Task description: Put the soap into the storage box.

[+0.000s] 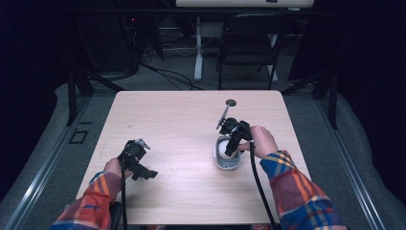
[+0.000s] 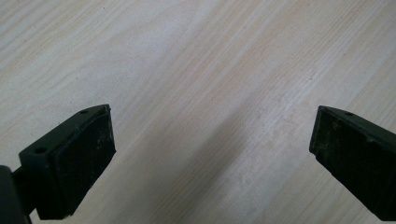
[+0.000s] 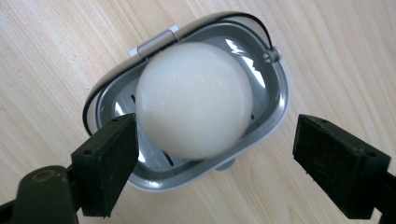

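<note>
Hovering near the counter's (image 1: 191, 191) front-left corner, your left tongs (image 1: 139, 160) gape wide over bare wood, well apart from the work. Toward the right edge, your right tongs (image 3: 215, 158) hang spread above the white egg (image 3: 194, 100), which sits in the metal egg slicer (image 3: 275, 112); the egg lies straight ahead between the jaws. Farther back lies a long-handled metal tool (image 1: 225, 112).
</note>
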